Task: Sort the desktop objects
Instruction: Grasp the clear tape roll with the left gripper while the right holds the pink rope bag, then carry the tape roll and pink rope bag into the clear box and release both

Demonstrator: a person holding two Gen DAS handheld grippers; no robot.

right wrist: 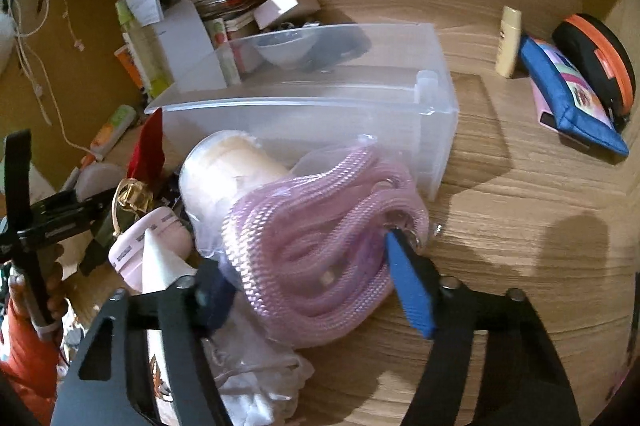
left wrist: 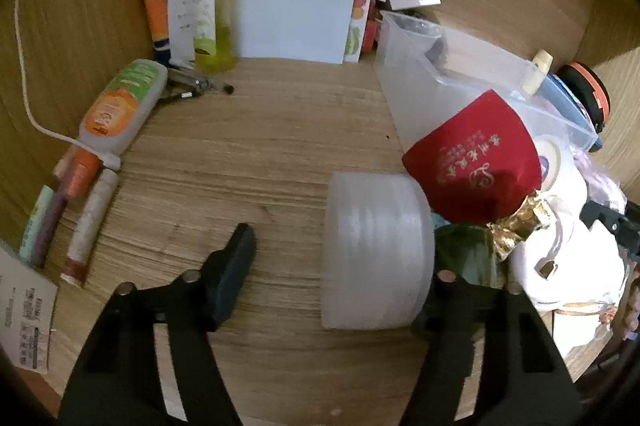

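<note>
Left wrist view: the left tool (left wrist: 340, 266) tilts down over a wooden counter (left wrist: 248, 154). Its jaws stand apart. A translucent roll of plastic wrap (left wrist: 376, 250) lies between them, close against the right-hand finger, with a clear gap to the left finger (left wrist: 236, 266); whether either pad presses on it cannot be told. Just beyond the roll sits a red pouch (left wrist: 476, 162) with pale lettering, and behind that a clear plastic bin (left wrist: 440, 94). Along the left edge, tubes and an orange-and-white bottle (left wrist: 120, 106) lie in a loose row. Papers (left wrist: 296, 2) stand at the back.

Right wrist view: the right tool (right wrist: 308, 278) also tilts down. Its jaws sit on either side of a bagged coil of pink braided cord (right wrist: 316, 246), the blue pad (right wrist: 408, 286) touching the bag's right side. The left pad is half hidden, so a firm clamp cannot be confirmed. The cord rests on the counter against the front of the clear bin, beside a pale roll (right wrist: 228, 166). A blue pouch (right wrist: 572, 106), a cream bottle (right wrist: 508, 42) and an orange-rimmed black disc (right wrist: 596, 54) lie well apart to the right.

Sorting looks early to midway: the bin holds only a few things, and a heap of mixed items is left in front of it.
</note>
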